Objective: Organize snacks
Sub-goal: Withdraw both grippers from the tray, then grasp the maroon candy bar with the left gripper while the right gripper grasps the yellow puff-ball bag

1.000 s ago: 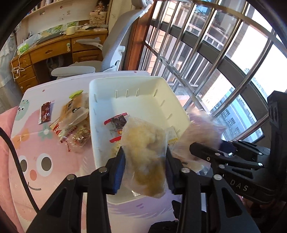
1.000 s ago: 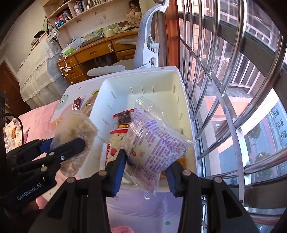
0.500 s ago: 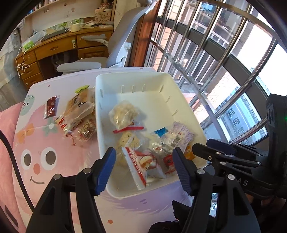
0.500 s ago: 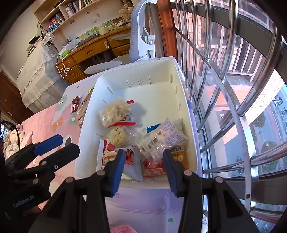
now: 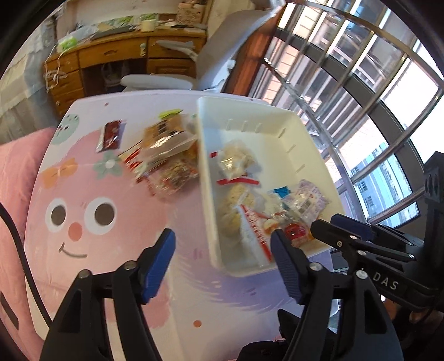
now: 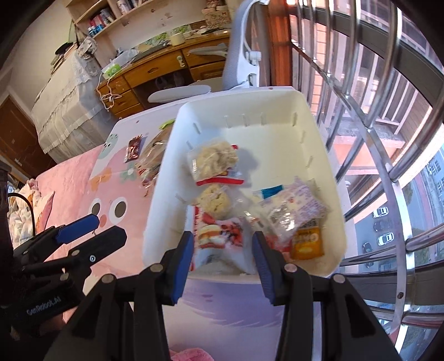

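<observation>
Several snack packets (image 5: 169, 155) beside our white bin (image 6: 330, 177), maybe five, blurred, more packets (image 6: 213, 163) inside, left gripper (image 5: 223, 263) wide, empty, right gripper (image 6: 223, 250) wide, empty.

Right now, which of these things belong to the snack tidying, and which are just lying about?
Part of the job:
white bin
snack packets in the bin
loose snack pile on the table
dark red packet
left gripper, open
right gripper, open

Just lying about:
office chair
wooden desk
bookshelf
</observation>
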Available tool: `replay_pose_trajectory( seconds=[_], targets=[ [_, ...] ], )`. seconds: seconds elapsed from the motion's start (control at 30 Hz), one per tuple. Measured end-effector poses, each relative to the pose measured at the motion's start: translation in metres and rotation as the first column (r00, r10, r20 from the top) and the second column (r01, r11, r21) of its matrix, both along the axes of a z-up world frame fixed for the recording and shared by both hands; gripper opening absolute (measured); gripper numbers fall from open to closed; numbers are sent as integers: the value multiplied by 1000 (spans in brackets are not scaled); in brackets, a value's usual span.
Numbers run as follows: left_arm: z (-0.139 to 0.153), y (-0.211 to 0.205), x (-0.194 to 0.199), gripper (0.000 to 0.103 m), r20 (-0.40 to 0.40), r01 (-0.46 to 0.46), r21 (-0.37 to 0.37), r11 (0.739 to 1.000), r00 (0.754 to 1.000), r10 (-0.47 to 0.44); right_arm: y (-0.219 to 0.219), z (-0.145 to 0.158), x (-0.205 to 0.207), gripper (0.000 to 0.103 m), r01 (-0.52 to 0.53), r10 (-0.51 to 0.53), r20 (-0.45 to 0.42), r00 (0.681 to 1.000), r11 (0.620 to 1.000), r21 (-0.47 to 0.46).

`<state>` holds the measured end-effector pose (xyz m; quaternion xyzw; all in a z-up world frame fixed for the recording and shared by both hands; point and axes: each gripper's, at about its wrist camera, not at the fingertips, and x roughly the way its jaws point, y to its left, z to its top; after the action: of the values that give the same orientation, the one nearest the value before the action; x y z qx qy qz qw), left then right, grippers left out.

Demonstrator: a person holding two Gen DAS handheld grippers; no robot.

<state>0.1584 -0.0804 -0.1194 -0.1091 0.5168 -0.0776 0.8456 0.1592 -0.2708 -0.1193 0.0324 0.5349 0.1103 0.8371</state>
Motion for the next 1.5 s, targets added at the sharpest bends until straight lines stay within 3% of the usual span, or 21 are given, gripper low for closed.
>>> replay_pose_trajectory(
  seconds=[0.53,0.87,1.07,1.3,1.5],
  targets=[
    [-12,110,-21,81,-73,-13,18,1000,997,14,102,-4,-17,45,7,-7,-21,1000,1000,22],
    [-19,186,-16,81,-129,21,42,999,992,-15,168,-10,-24,63,84,-84,-7,996,996,12],
    [-29,219,0,81,-148,27,76,997,989,-16,196,-8,-22,79,116,-115,31,993,993,-32],
    [-43,244,19,81,-177,-6,80,997,984,20,219,-5,-16,83,76,-65,78,995,985,-157],
    [-57,256,37,81,-218,-41,94,995,974,61,228,-7,6,83,50,-33,90,995,981,-189]
  ],
)
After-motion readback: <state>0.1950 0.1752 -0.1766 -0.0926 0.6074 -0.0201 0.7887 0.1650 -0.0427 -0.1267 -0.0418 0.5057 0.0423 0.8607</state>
